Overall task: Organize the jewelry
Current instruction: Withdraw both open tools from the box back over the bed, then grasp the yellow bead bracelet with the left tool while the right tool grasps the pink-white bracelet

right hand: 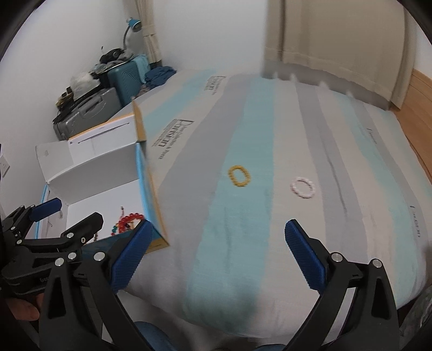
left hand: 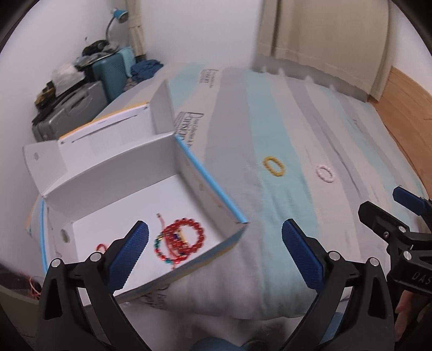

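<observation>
An open white cardboard box (left hand: 213, 186) with a blue rim lies on a striped bed (left hand: 291, 129). Inside it lie a red bead bracelet (left hand: 186, 235) and a multicoloured bead strand (left hand: 159, 249). A yellow bead bracelet (left hand: 274, 166) and a pale pink bracelet (left hand: 326, 173) lie on the bed to the right of the box. My left gripper (left hand: 214, 237) is open and empty, above the box's near right corner. My right gripper (right hand: 216, 239) is open and empty, above the bed in front of the yellow bracelet (right hand: 239, 175) and the pink bracelet (right hand: 303, 187).
Suitcases (right hand: 108, 94) piled with clutter and a blue desk lamp (right hand: 133, 25) stand by the far left wall. Beige curtains (right hand: 337, 40) hang behind the bed. A wooden floor (right hand: 415, 108) shows at the right. The left gripper (right hand: 46, 218) shows at the right wrist view's left edge.
</observation>
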The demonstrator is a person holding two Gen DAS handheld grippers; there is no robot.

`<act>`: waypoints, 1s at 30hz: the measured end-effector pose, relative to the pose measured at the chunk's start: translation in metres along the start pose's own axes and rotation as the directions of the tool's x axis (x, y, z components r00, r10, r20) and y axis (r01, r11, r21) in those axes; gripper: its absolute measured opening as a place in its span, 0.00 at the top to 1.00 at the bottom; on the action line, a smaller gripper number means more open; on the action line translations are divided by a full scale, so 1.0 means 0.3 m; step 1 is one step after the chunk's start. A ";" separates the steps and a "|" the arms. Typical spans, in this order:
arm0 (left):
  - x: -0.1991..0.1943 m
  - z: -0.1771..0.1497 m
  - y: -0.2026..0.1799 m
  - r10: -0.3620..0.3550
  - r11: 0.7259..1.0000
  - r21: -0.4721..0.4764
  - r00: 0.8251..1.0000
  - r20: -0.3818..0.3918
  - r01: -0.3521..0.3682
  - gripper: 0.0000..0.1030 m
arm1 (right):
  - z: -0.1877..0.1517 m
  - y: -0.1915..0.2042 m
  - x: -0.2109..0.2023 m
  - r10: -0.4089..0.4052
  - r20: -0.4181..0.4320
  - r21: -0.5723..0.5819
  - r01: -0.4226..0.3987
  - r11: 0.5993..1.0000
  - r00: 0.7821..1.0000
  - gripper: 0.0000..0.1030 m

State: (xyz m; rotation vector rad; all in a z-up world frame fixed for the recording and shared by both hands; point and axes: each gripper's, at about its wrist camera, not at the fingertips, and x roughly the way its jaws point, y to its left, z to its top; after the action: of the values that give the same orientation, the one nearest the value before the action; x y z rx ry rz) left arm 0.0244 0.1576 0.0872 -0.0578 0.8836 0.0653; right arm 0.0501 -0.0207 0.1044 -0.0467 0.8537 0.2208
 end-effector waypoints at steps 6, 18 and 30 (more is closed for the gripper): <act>0.060 0.042 -0.138 -0.022 0.999 0.044 1.000 -0.011 0.022 0.06 | 0.007 -0.160 0.025 -0.037 -0.016 0.044 0.037 0.998 0.999 0.07; 0.465 0.196 -0.345 -0.069 0.995 0.064 0.995 -0.067 0.074 0.06 | 0.098 -0.462 0.379 -0.081 -0.103 0.118 0.093 0.989 0.991 0.07; 0.901 0.285 -0.427 -0.063 0.997 0.047 0.993 -0.105 0.068 0.06 | 0.092 -0.707 0.787 -0.129 -0.206 0.156 0.162 0.974 0.970 0.09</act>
State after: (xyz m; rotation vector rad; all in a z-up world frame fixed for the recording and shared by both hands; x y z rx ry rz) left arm 0.2716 0.0456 -0.0646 -0.0429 0.9855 -0.0219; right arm 0.2657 -0.1831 -0.0649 0.0307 1.0575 0.0026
